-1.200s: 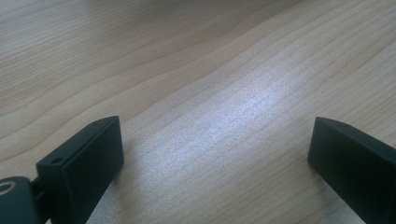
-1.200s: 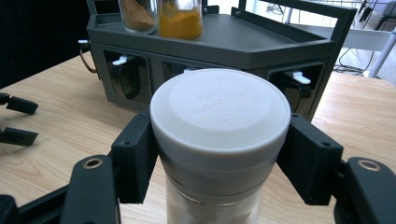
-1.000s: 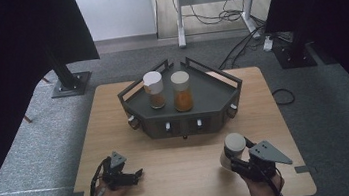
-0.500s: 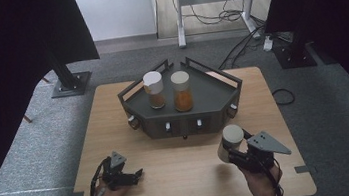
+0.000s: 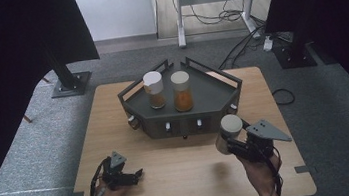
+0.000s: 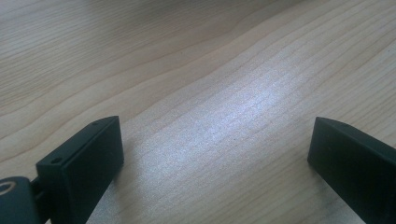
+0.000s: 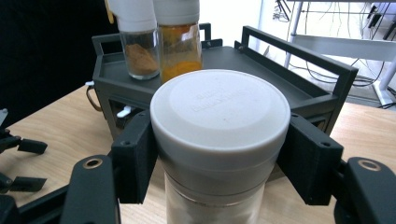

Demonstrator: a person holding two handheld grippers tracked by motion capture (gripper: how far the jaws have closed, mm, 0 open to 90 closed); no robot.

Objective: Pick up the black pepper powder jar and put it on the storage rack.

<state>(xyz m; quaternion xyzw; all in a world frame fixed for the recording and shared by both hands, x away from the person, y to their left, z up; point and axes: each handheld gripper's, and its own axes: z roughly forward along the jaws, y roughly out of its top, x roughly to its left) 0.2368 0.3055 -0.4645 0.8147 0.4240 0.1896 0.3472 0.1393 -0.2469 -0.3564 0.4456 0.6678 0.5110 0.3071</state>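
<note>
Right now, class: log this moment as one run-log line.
right gripper: shut on white-capped jar, lifted near rack | left gripper: open, low over table | rack: two spice jars

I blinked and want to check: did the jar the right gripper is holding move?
Yes. The jar in the right gripper has moved forward, closer to the fixed dark rack.
</note>
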